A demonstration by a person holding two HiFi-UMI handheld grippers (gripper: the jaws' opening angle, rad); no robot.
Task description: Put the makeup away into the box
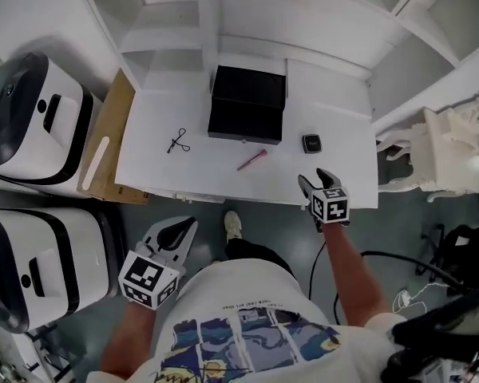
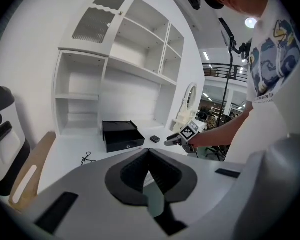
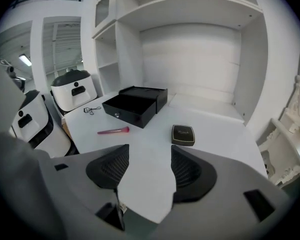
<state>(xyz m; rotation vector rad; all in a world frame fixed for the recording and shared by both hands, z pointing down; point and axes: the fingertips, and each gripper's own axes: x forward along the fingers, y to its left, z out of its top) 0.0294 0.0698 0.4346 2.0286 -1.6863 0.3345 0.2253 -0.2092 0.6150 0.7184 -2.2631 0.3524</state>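
Note:
A black box [image 1: 246, 104] with its drawer pulled out stands at the back middle of the white desk [image 1: 160, 110]. In front of it lie a pink makeup brush [image 1: 252, 159], a dark square compact [image 1: 312, 143] and, further left, an eyelash curler [image 1: 178, 141]. My right gripper [image 1: 314, 179] hovers over the desk's front edge just short of the compact [image 3: 183, 134], its jaws open with nothing between them [image 3: 149, 166]. My left gripper [image 1: 184, 228] hangs below the desk's front edge, off the tabletop, with its pads [image 2: 150, 166] together and empty.
Two white machines with black trim [image 1: 32, 118] [image 1: 40, 270] stand left of the desk, with a wooden board [image 1: 108, 142] between them and it. White hutch shelves [image 1: 247, 14] rise behind the box. A white ornate chair [image 1: 447, 146] is at the right.

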